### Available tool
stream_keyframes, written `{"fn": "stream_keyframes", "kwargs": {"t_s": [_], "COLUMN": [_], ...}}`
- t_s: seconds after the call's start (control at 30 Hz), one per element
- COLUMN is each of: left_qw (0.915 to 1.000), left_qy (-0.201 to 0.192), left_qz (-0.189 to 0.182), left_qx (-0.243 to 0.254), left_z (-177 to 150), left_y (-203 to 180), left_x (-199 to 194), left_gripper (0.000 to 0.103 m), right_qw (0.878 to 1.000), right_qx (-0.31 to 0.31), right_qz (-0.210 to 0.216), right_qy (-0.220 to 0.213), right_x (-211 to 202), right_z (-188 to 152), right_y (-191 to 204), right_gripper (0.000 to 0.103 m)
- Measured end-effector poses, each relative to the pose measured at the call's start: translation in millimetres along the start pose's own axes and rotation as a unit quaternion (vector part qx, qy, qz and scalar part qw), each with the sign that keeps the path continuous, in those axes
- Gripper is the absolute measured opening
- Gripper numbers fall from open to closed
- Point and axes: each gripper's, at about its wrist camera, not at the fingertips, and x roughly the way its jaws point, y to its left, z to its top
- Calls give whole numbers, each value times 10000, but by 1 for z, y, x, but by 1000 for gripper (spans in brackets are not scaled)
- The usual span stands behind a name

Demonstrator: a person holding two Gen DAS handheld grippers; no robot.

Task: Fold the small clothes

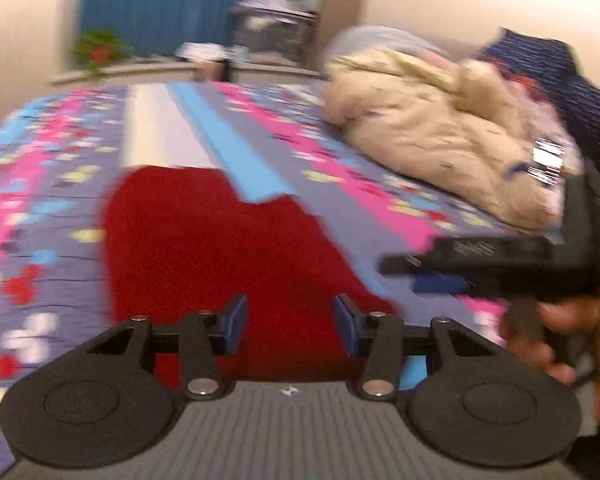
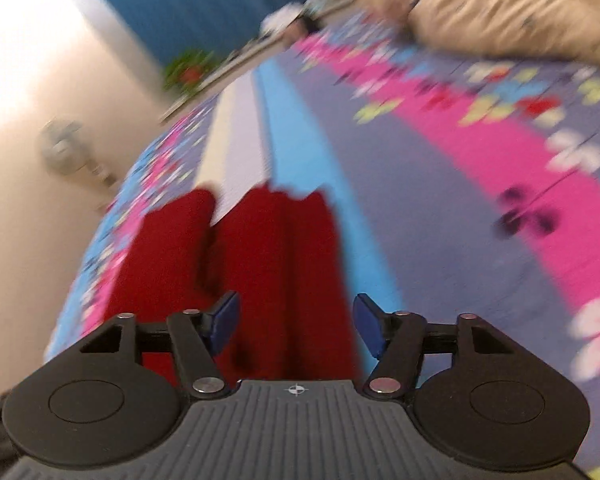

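Left gripper [image 1: 290, 326]: jaws apart, nothing between the pads.
Right gripper [image 2: 296, 326]: jaws apart, empty.
Red garment [image 1: 220, 248]: flat on the bedspread [image 1: 60, 184], just ahead of both grippers.
Beige jacket [image 1: 432, 132]: heaped farther off, to the right.

The bedspread [image 1: 52, 184] lay bare to the left of and beyond the red garment [image 1: 220, 248], leaving open passage there. A heap of cream clothing [image 1: 440, 136] with dark blue fabric [image 1: 572, 80] behind it blocked the far right. The right gripper [image 1: 440, 276] and hand [image 1: 572, 340] occupied the near right side. A potted plant [image 1: 100, 50] stood past the bed's far edge.
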Motion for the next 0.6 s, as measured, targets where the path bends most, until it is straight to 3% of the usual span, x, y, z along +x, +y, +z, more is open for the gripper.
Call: {"fn": "stream_keyframes", "kwargs": {"t_s": [0.07,0.13,0.2,0.23,0.27,0.37,0.4,0.43,0.47,0.53,0.57,0.6], "left_qw": [9996,9987,9979,9977,9975,9968,9968,9969,9971,9978,9976,9955], "left_qy": [-41,-51,-64,-57,-42,-25,-36,-29,-2,151,347,713], "left_qz": [247,383,518,568,620,758,773,773,759,639,592,607], "left_qx": [-159,-336,-377,-361,-342,-240,-197,-159,-115,-19,44,131], "left_z": [0,2,5,5,8,14,17,18,20,20,18,14], "left_y": [20,37,47,49,48,44,38,37,33,28,25,23], "left_x": [-9,-17,-22,-23,-21,-19,-15,-15,-12,-2,7,23], "left_gripper": [52,52,52,52,52,52,52,53,54,60,60,60], "right_qw": [9995,9976,9966,9964,9961,9876,9843,9835,9849,9886,9902,9912], "right_qx": [-102,-367,-563,-697,-843,-1164,-1187,-1164,-1101,-677,-302,-95], "right_qz": [138,-133,-227,-169,-116,397,435,140,-327,-1261,-1366,-1285], "right_qy": [272,568,558,445,231,-978,-1234,-1379,-1297,-474,59,302], "right_x": [14,30,36,33,26,-26,-41,-50,-48,-23,-8,-2], "right_z": [-4,-12,-16,-16,-15,-4,-2,-3,-4,-8,-11,-12], "right_y": [11,24,33,39,46,60,59,55,48,15,-5,-15], "right_gripper": [76,77,52,30,26,22,22,22,22,22,23,24]}}
